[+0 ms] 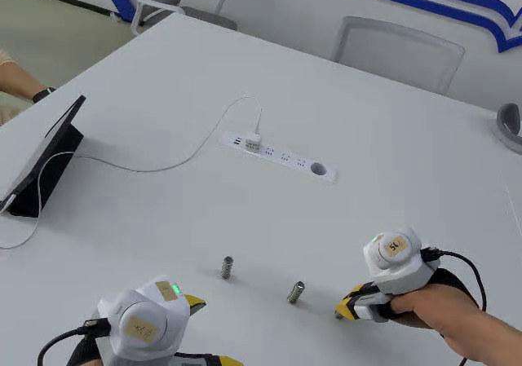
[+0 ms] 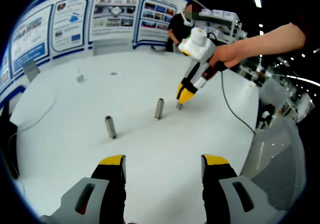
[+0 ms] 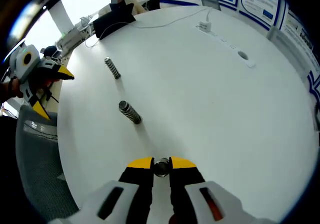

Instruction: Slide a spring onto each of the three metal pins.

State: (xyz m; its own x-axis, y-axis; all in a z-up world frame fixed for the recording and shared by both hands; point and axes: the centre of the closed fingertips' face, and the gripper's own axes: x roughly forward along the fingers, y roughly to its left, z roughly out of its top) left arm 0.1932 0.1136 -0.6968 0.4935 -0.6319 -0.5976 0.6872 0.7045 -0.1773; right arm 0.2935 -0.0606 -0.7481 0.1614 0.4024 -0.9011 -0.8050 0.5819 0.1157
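Two of three look finished: a first sprung pin [image 1: 227, 267] and a second sprung pin [image 1: 296, 292] stand upright in the lower middle of the head view, long axes rising from the white tabletop [image 1: 383, 138]. The last spring [image 3: 161, 169] sits at the bottom centre of the right gripper view, nipped between the closed tips of the right tool [image 3: 161, 163] and seen end-on, so its axis likely points down at the tabletop; whether a pin is inside I cannot tell. The left tool [image 2: 163, 160] gapes wide, holding nothing.
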